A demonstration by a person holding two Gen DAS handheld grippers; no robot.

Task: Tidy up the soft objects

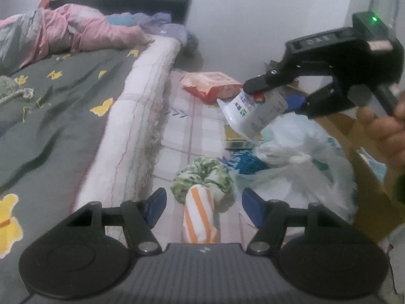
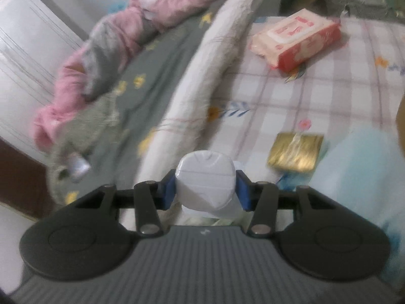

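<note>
Right gripper [image 2: 205, 190] pinches white tube [image 2: 206, 177] by its sides, aloft over the plaid sheet [image 2: 329, 96] near the bag [image 1: 303, 157]. Left gripper [image 1: 201, 206] spread, empty, above striped roll [image 1: 198, 217]. Keep squeeze light; the tube looks deformable, likely slips if tilted.

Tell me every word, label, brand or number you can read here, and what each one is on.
"OAS", embossed on the black body of the right gripper; faint, so uncertain.
White tube held in that gripper: coloured printed characters, too blurred to read.
Red-and-white tissue pack: red lettering on top, too blurred to read.
Gold packet: no text visible.
Small light logo mark on the grey body behind the left gripper: a symbol, no letters.
</note>
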